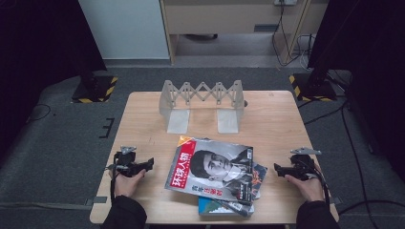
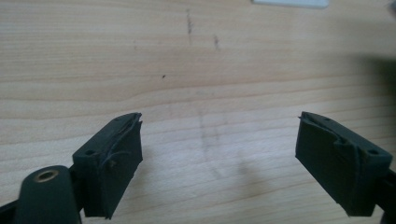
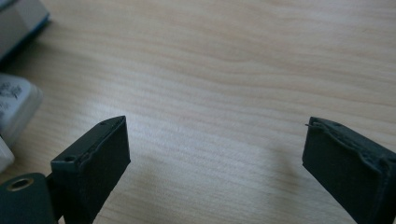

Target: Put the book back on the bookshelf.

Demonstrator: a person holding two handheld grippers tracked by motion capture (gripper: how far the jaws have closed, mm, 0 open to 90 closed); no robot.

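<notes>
A stack of magazines (image 1: 212, 174) lies at the front middle of the wooden table (image 1: 143, 114), the top one bearing a portrait and a red title strip. Left of the stack a hand holds my left gripper (image 1: 152, 164), jaws pointing toward the magazines. In the left gripper view the left gripper (image 2: 219, 128) is open over bare wood. On the right, my right gripper (image 1: 277, 170) points at the stack from the other side. The right gripper (image 3: 217, 133) is open too, with nothing between its jaws, and the magazine edges (image 3: 16, 100) show at its left.
A pale folding rack (image 1: 203, 102) with a scissor-lattice back stands at the table's far middle. Black stand bases with yellow-black tape (image 1: 95, 88) sit on the grey floor beyond both far corners. Cables (image 1: 344, 124) trail over the floor at the right.
</notes>
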